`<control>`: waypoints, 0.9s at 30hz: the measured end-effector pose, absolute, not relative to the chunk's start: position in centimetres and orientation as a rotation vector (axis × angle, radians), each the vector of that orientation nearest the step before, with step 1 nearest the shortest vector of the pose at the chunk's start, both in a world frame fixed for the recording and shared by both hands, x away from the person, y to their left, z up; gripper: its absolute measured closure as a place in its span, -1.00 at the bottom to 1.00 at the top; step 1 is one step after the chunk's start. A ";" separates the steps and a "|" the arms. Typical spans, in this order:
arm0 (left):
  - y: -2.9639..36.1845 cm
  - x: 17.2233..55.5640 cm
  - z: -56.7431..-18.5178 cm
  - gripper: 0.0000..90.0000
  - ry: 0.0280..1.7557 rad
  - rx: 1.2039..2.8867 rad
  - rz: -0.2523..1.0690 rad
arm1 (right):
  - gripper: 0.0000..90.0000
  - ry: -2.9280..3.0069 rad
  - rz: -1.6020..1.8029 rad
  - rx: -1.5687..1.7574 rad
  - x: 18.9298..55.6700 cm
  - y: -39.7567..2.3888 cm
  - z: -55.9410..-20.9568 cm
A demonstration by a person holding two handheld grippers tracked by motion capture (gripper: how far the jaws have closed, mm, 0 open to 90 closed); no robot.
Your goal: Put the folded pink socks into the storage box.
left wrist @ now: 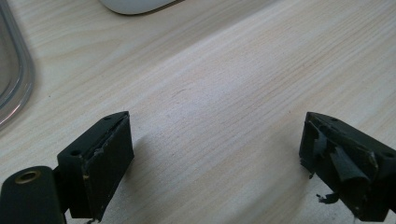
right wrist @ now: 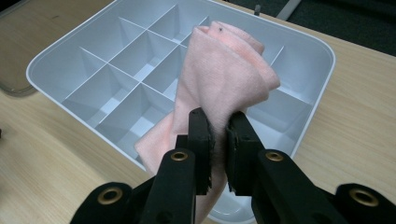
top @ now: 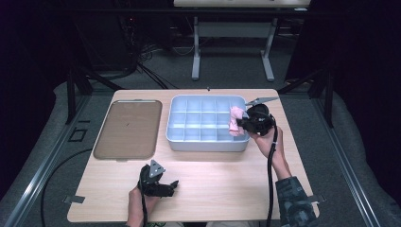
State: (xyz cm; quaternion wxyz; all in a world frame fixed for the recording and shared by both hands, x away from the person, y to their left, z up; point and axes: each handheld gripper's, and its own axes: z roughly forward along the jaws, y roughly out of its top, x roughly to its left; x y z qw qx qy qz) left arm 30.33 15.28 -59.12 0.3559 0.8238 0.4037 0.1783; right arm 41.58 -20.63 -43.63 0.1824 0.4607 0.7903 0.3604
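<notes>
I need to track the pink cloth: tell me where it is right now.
In the high view the pink cloth hangs pinched in the right gripper over the right-hand compartments of the divided white tray, right of the brown tray.

High view overhead; gripper views close above table (top: 227, 179)

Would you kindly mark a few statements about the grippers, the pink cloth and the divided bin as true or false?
1. The right gripper has its fingers closed on the pink cloth. True.
2. The left gripper holds a cloth too. False: its fingers stand wide apart over the bare table.
3. The cloth hangs over the divided bin. True.
4. The bin's compartments are packed with items. False: those visible look empty.
5. The flat tray lies to the right of the bin in the high view. False: it lies to the left.
</notes>
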 end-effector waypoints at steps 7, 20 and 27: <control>15.3 30.3 -59.1 -0.78 1.044 2.126 0.459 | 0.83 2.231 0.999 1.334 42.5 -21.1 -44.3; 15.3 30.3 -59.1 -0.78 1.045 2.125 0.459 | 0.82 2.243 0.965 1.354 43.6 -21.1 -45.2; 15.3 30.3 -59.1 -0.78 1.045 2.125 0.459 | 0.83 2.263 0.921 1.346 44.0 -21.0 -45.7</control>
